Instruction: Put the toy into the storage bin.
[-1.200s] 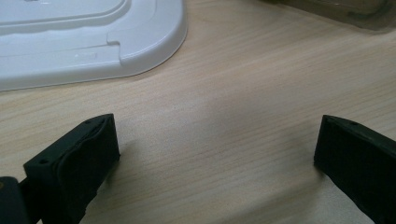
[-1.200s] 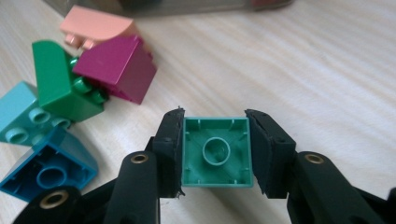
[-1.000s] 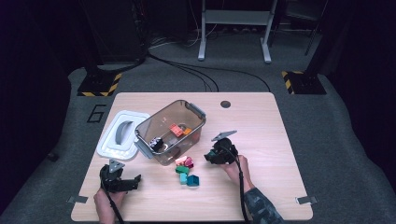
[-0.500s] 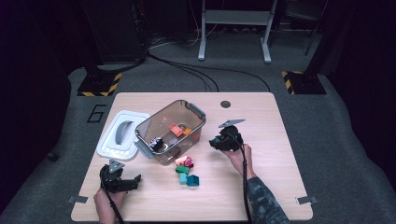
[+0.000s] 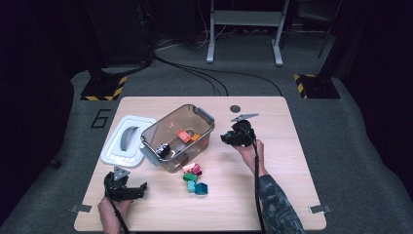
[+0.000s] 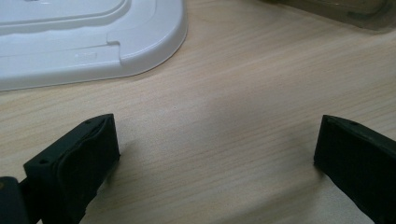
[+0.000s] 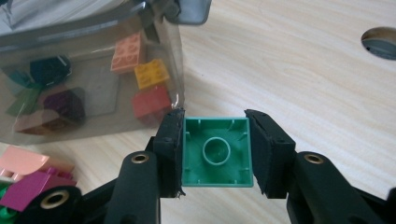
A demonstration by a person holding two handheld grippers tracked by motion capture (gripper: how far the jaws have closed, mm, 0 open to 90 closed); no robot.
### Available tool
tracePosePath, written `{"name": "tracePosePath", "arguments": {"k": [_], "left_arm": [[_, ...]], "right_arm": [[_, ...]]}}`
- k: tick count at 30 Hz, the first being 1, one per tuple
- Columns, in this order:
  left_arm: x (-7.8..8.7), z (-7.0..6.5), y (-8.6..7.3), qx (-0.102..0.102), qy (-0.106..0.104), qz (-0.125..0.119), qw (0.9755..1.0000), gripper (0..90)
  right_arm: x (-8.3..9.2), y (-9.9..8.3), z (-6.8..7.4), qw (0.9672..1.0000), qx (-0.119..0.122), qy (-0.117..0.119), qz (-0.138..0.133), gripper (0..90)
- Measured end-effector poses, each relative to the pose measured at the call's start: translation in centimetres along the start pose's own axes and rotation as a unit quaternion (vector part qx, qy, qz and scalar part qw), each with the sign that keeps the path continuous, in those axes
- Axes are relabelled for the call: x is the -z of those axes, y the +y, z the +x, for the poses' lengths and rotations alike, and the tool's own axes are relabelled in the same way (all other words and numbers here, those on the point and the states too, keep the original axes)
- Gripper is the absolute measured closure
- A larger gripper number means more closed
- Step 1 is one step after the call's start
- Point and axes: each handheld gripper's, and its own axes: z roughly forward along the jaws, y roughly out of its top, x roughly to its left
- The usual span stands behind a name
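While the right tool (image 7: 214, 154) clamped a green toy brick (image 7: 217, 151), it had lifted away from the loose brick pile (image 5: 194, 176) toward the bench's far edge, beside the clear plastic bin (image 5: 178, 137), so a drop-in looked next. That bin held orange, yellow, red and purple bricks; the left tool (image 6: 215, 158) gaped wide near the white lid (image 5: 127, 141).

A lab: grey carpet, hazard-striped feet (image 5: 101, 89), floor cables (image 5: 195, 73) and a metal stand (image 5: 243, 29).

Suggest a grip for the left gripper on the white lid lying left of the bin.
Take the white lid by its near rim corner, coming in low along the table from the left gripper side. It lies flat, so only the thin raised edge offers purchase; the jaws stand open and should straddle that edge top and bottom.
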Motion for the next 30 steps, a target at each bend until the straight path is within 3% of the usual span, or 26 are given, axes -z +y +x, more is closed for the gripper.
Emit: {"name": "tracePosePath", "arguments": {"k": [30], "left_arm": [[0.0, 0.0, 0.0, 0.000, 0.000, 0.002, 1.0000, 0.0]], "right_arm": [[1.7, 6.6, -0.6, 0.9984, 0.027, -0.042, -0.028, 59.0]]}}
